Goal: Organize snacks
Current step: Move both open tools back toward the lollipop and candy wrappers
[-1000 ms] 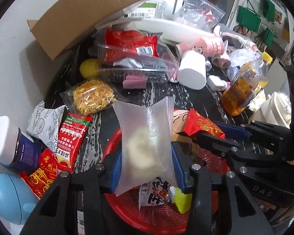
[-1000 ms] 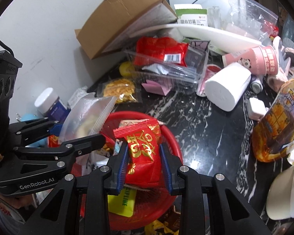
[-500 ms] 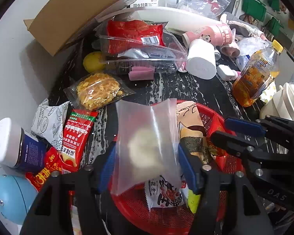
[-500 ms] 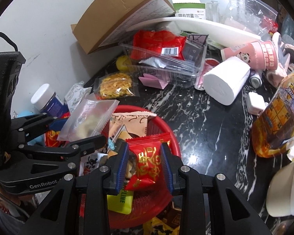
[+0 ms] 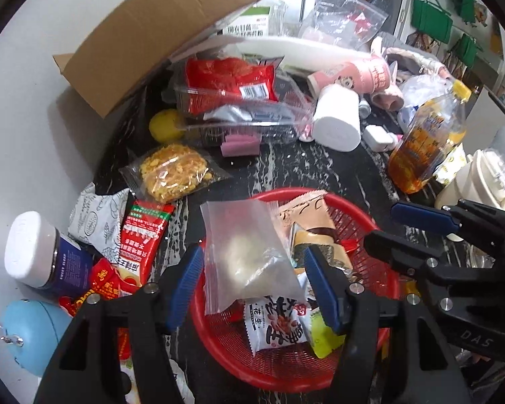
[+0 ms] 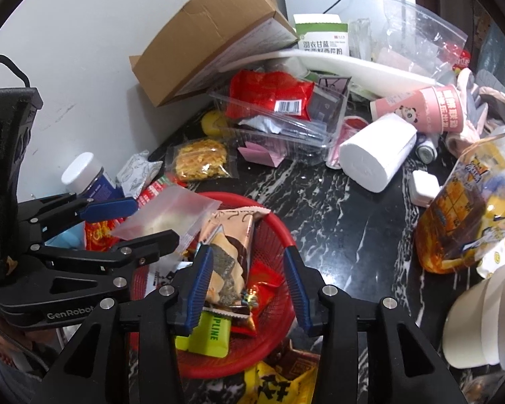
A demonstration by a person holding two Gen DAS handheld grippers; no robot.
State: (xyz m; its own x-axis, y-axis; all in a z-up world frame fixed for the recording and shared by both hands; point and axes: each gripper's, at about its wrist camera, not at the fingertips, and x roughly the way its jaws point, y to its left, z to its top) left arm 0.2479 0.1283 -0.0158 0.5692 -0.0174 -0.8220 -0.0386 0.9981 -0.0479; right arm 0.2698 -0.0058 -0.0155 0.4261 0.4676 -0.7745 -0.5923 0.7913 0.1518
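A round red plastic basket (image 5: 363,222) with a fine mesh wall sits on a black, white-veined marble-look counter (image 6: 336,222), and both claws hang over it. The left gripper (image 5: 252,279) has just been opening: its ribbed blue pads stand spread, and a frosted, crinkly zip bag (image 5: 249,252) with a pale lump inside lies between them, not pinched on either side. From the right wrist view that bag (image 6: 171,215) shows propped over the basket's near rim. The right gripper (image 6: 249,286) has also just been opening; its pads stand apart over the basket with nothing pressed between them. Below them lie a glossy red foil snack packet (image 6: 264,279), a tan wrapper printed with a seaweed-covered cracker (image 6: 230,235) and a flat lime-green sachet (image 6: 208,335).

Only the left wrist view shows a white packet printed with peanuts (image 5: 276,320) in the basket, and a pale blue rounded object (image 5: 33,330) at the counter's edge. Only the right wrist view shows a yellow and black bag (image 6: 272,383) outside the basket's near side.

Behind the basket, a clear, rigid plastic tray (image 5: 245,124) holds a crumpled red bag with a barcode (image 5: 229,80) and silvery wrappers. A clear pack of golden crumbly biscuit (image 5: 175,171) lies beside a yellow round fruit (image 5: 166,129). A tilted cardboard box (image 5: 151,33), a white paper roll (image 5: 336,121), a pink paper cup (image 5: 353,75) on its side, an amber oil bottle (image 5: 424,148) and a white-capped dark blue jar (image 5: 40,252) crowd the counter.
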